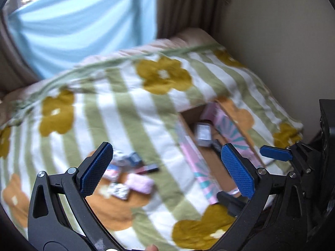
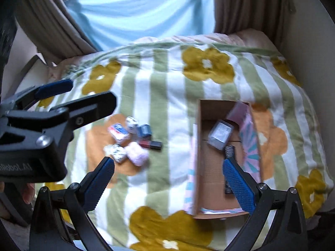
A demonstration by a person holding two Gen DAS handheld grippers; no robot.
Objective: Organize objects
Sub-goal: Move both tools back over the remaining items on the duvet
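A pile of small objects [image 2: 132, 140] lies on the flowered blanket: a red-and-blue packet, a spotted die, a blue box, a dark red tube [image 2: 150, 144], a pink fluffy item [image 2: 138, 153] and a patterned block. The pile also shows in the left wrist view [image 1: 129, 173]. An open cardboard box [image 2: 211, 167] to the right holds a grey packet [image 2: 220, 135], a pink item and a dark item; it also shows in the left wrist view [image 1: 209, 159]. My left gripper [image 1: 167, 169] is open and empty above the blanket. My right gripper [image 2: 167, 184] is open and empty, near the box.
The striped blanket with yellow and orange flowers [image 2: 163, 83] covers a bed. A light blue cloth [image 2: 136, 6] and brown curtains [image 2: 247, 4] hang behind. A wall [image 1: 282, 41] runs along the right side. The left gripper's body [image 2: 41, 125] shows at the left of the right wrist view.
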